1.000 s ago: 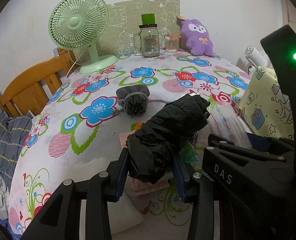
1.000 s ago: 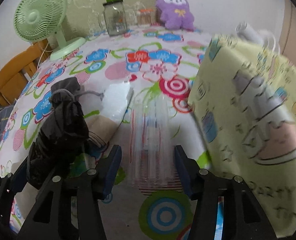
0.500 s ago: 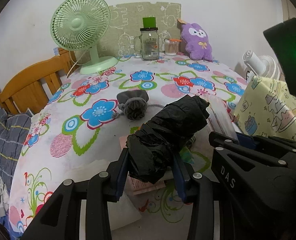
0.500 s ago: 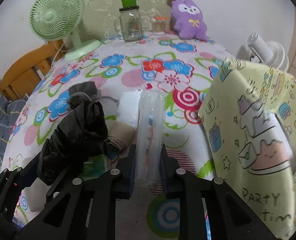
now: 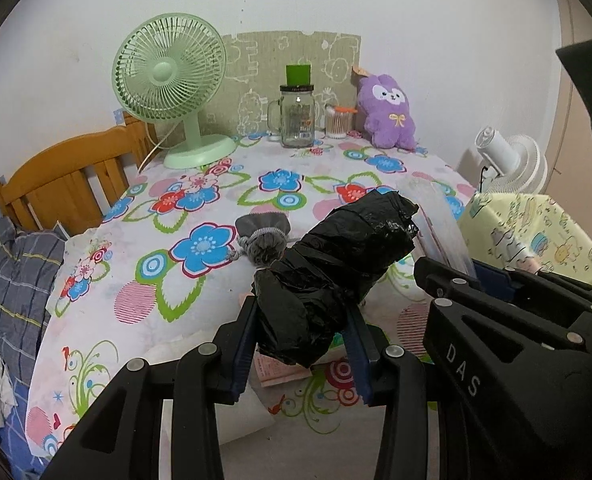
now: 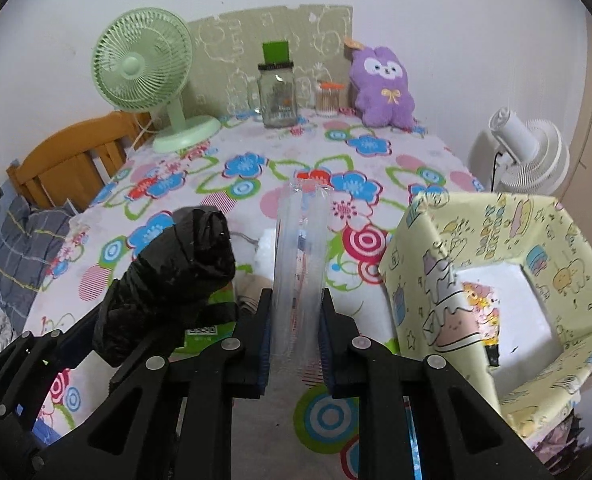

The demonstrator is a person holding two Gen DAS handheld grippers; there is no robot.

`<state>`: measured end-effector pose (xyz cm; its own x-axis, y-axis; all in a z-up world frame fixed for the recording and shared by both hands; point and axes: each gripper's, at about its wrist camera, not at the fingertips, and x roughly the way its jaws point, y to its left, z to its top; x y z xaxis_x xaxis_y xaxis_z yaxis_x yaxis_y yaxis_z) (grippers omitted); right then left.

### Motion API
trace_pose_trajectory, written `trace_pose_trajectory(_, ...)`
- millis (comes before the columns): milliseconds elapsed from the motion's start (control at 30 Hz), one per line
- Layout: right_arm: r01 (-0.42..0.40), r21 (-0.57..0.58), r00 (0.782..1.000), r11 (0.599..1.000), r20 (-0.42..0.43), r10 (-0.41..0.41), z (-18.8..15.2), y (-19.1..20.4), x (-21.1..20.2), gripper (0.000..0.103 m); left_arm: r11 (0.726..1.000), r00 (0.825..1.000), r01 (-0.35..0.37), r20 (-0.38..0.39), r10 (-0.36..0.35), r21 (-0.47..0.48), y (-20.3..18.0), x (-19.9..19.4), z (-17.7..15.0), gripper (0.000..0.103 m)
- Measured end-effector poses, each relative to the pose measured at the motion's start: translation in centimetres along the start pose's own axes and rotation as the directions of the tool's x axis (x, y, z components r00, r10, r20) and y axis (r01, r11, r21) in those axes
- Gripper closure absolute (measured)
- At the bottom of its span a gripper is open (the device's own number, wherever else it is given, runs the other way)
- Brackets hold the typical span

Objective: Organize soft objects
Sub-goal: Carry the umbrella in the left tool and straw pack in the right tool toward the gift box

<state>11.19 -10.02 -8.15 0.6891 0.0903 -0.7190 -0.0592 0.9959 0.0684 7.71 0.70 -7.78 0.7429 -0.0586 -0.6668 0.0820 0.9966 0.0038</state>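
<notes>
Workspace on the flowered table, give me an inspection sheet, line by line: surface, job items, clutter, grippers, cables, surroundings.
Surface: flowered tablecloth covers the table.
Job's things: black plastic bundle and clear plastic pack, both held above the table; grey drawstring pouch lying on the cloth; yellow cartoon-print box open at the right edge.
Clutter: green packet and pink paper beneath the held items.
Grippers: left gripper shut on the black plastic bundle; right gripper shut on the clear plastic pack.
Cables: green fan's cord runs off the table's left side.
Surroundings: green fan, glass jar, cotton swab tub, purple plush, white fan, wooden headboard.
</notes>
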Motion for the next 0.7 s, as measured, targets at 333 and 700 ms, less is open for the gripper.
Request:
trace_pose_trajectory(333, -0.032, -0.042, 0.997, 0.999, 0.073, 0.035, 0.9, 0.6, -3.7, 0.08, 1.0, 0.999, -0.012, 0.041, 0.013, -0.017, -0.2, -2.6, 1.1, 0.061)
trace_pose_trajectory(700, -0.057, -0.067, 0.99, 0.996, 0.127, 0.065, 2.1, -0.2, -6.5, 0.08, 0.999, 0.996, -0.026, 0.079, 0.027, -0.025, -1.6, -4.9, 2.4, 0.061)
